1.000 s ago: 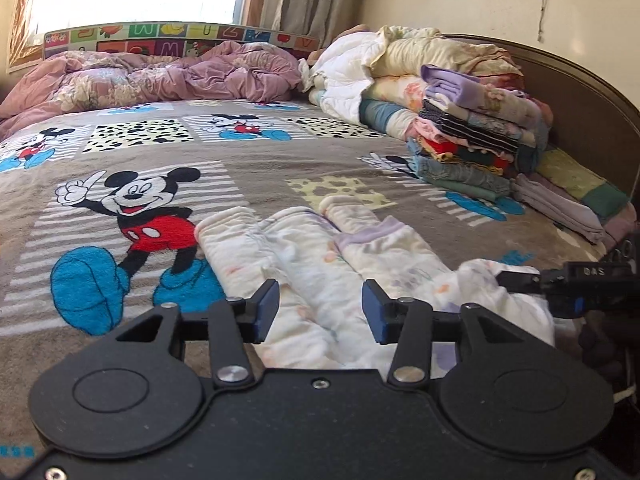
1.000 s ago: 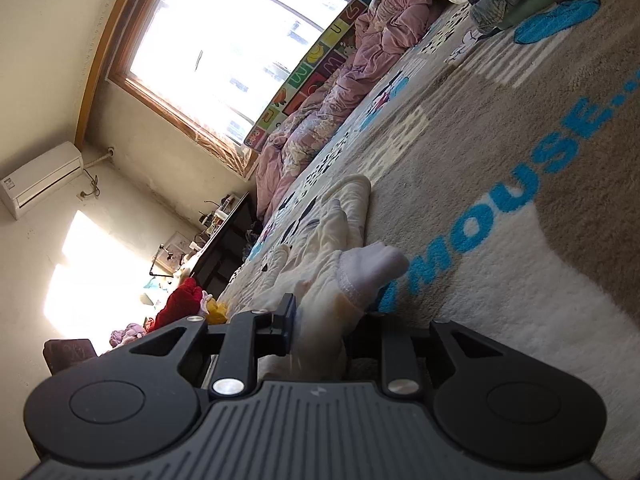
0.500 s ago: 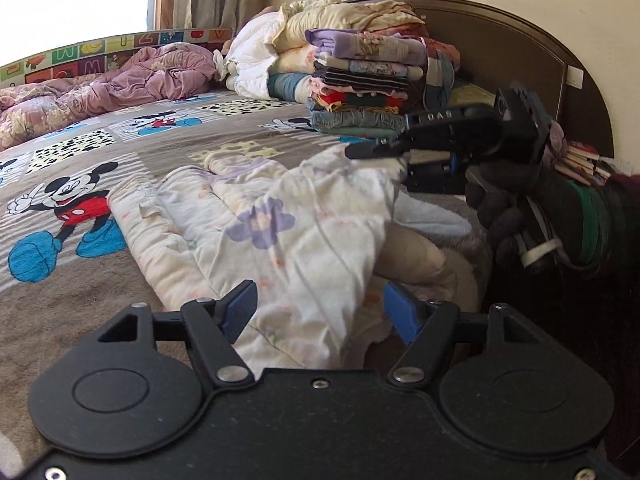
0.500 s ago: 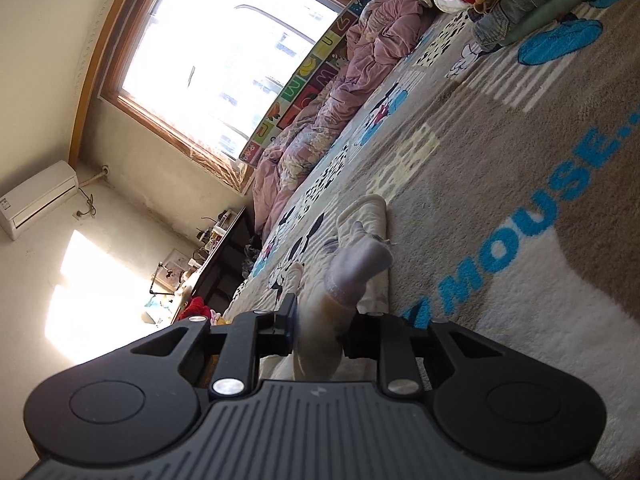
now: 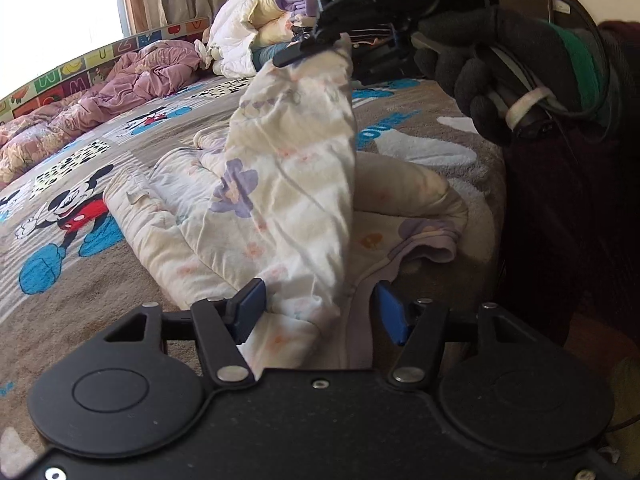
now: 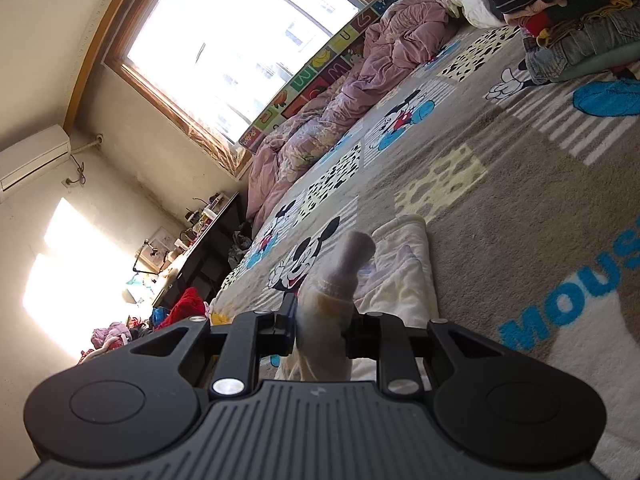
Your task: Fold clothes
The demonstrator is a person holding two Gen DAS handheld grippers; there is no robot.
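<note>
Cream garment [image 5: 280, 184] — cuff inside right gripper [image 6: 320, 326]

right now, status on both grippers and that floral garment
Right gripper shut on floral garment, sleeve lifted. Left gripper open, fabric between its fingers. Folded pile well clear.

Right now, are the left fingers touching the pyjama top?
Cannot tell. The left wrist view shows the top lying between the spread fingers, contact unclear.

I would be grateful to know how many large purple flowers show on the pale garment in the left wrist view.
2: one purple flower on the lifted part of the garment, another near the collar; folds may hide more.
</note>
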